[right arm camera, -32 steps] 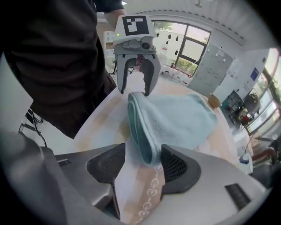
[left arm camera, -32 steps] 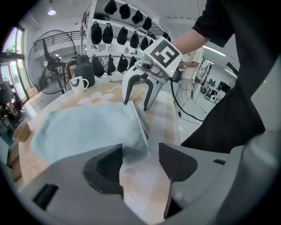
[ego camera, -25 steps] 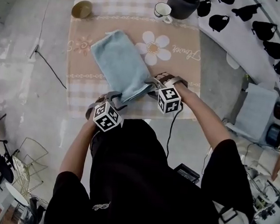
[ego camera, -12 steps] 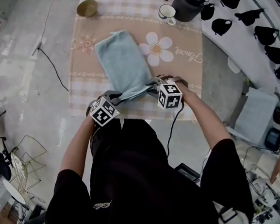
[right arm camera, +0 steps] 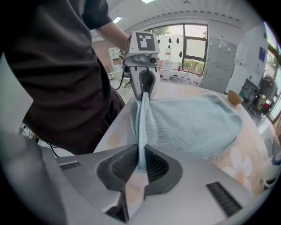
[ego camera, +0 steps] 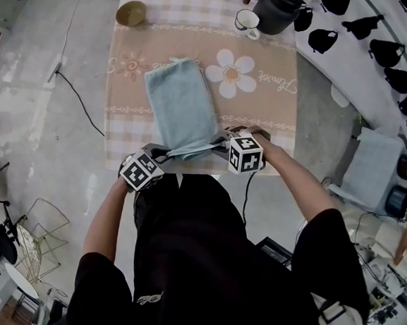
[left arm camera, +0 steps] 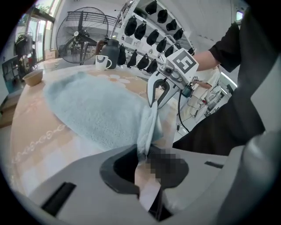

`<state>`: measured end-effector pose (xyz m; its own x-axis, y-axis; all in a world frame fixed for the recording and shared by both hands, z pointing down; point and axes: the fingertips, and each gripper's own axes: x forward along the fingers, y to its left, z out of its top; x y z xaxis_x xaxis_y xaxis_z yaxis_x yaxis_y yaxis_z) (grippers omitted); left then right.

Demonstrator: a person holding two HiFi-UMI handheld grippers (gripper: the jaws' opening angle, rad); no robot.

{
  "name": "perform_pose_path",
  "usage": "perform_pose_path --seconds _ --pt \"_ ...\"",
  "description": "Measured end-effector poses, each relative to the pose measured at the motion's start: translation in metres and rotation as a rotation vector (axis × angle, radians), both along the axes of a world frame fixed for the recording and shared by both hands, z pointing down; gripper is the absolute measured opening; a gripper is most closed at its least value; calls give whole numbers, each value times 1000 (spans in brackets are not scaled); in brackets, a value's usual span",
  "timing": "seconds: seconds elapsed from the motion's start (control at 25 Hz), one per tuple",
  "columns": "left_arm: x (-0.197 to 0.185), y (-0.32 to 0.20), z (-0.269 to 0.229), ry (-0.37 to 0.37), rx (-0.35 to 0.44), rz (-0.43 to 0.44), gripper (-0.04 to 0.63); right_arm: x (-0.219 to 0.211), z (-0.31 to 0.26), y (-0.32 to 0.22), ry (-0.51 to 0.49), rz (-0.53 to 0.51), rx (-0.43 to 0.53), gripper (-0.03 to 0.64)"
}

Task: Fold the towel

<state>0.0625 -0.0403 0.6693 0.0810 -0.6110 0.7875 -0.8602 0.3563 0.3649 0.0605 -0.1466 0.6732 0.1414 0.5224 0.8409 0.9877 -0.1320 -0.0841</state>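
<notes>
While we stand at the near edge of the table, its checked cloth (ego camera: 265, 107) with the flower print spreads out ahead of us, and the pale blue towel (ego camera: 181, 107) lies as a long strip down its middle, the near end drawn up off the cloth. We hold that end at both corners: our left gripper (ego camera: 160, 153) has just been closing and pinches the left corner between its narrow jaws, and our right gripper (ego camera: 224, 143) has likewise just been closing and clamps the right corner, with the hem stretched between the two. At the far edge stand a dark kettle (ego camera: 279, 9), a brown bowl (ego camera: 131, 13) and a white cup (ego camera: 247, 22), well apart from the towel
</notes>
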Motion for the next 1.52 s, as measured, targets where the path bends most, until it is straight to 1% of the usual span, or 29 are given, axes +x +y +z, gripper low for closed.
perform_pose_path --seconds 0.12,0.24,0.36,0.48,0.64,0.8,0.88,1.08,1.16,1.2,1.24,1.32,1.36,1.4,1.44,1.52 --pt "-9 6 -10 36 44 -52 67 -10 -13 7 53 32 -13 36" --pt "-30 14 -24 55 102 -99 66 -39 -40 17 127 110 -63 35" --pt "-69 23 -47 49 186 -185 66 -83 -71 25 178 197 -121 35" --pt "-122 30 -69 11 238 -260 66 -135 -93 32 155 258 -138 35" --pt "-182 37 -78 -26 236 -303 66 -199 -99 38 112 320 -106 35" --pt "-226 44 -73 -8 235 -399 66 -239 -93 42 108 360 -82 35" --pt "-239 46 -71 6 237 -434 66 -250 -90 43 112 372 -75 35" --pt "-253 47 -59 41 235 -465 66 -269 -78 45 135 408 -67 35" --pt "-261 50 -56 38 226 -506 66 -277 -74 45 125 448 -80 37" --pt "-267 54 -55 26 218 -543 74 -282 -73 45 111 474 -91 38" --pt "-274 59 -55 7 212 -590 90 -287 -72 44 93 502 -104 60" --pt "-288 73 -59 -37 213 -701 216 -297 -74 39 63 568 -138 183" --pt "-292 80 -63 -54 221 -754 232 -301 -77 35 56 609 -164 207" --pt "-293 86 -67 -65 229 -793 235 -304 -82 31 52 653 -197 210" --pt "-291 90 -70 -71 234 -814 235 -306 -87 27 46 695 -232 212" --pt "-281 93 -74 -78 232 -820 235 -305 -99 20 21 776 -294 212"
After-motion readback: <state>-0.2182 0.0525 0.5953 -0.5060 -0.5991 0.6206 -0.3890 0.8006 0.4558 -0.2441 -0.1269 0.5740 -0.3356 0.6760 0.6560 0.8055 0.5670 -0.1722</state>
